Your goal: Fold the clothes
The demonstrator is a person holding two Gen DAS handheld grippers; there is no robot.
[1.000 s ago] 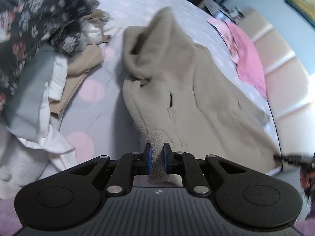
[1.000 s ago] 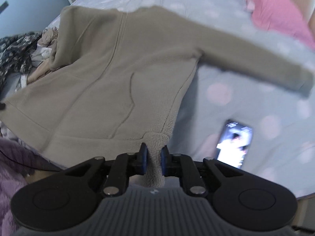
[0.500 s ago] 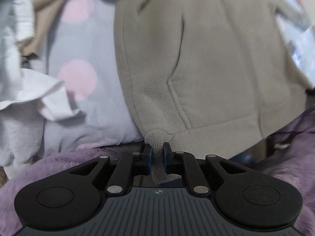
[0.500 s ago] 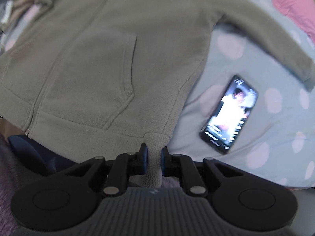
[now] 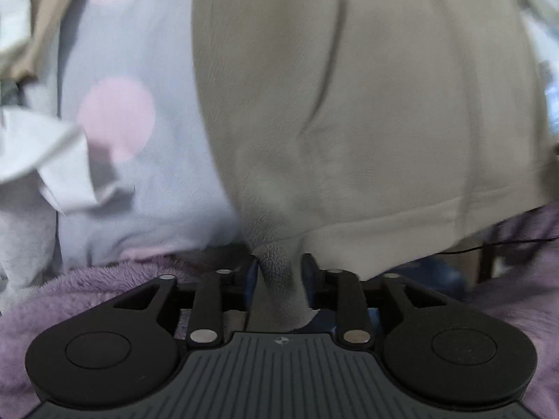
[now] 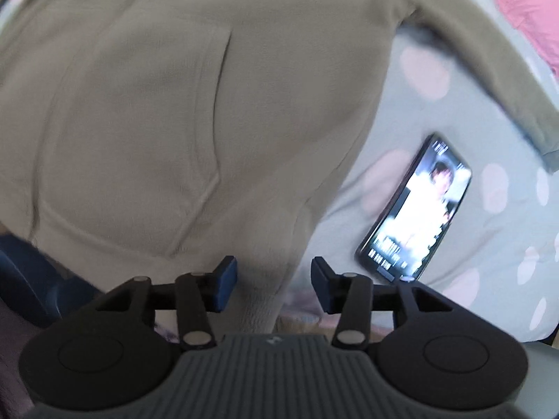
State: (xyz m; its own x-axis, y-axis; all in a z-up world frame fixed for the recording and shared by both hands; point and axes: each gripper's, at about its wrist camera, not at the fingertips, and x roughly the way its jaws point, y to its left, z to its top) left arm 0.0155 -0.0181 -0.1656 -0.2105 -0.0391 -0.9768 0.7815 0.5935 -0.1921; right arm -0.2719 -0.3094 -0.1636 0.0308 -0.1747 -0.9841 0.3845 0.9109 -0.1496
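Fleece [image 5: 367,111] spread flat on bed [image 5: 115,181], hem at near edge. Left gripper [image 5: 279,272] parted, hem corner loose between fingers. Right gripper [image 6: 274,279] spread wide over hem. Likely laying-out step; fold calls for fresh grip. Phone [image 6: 415,209] beside fleece.

A phone [image 6: 415,209] lies face up on the dotted sheet [image 6: 489,230], its screen lit (the picture on it is blurred). A purple fleece [image 5: 104,286] lies along the near edge, and a pink pillow [image 6: 527,10] at the far corner.

Beige fleece jacket [image 5: 384,104], pale grey bedsheet [image 5: 167,174] with pink dots, purple fuzzy blanket [image 5: 104,279], black tongs [image 6: 274,284] with blue pads [image 6: 225,284]
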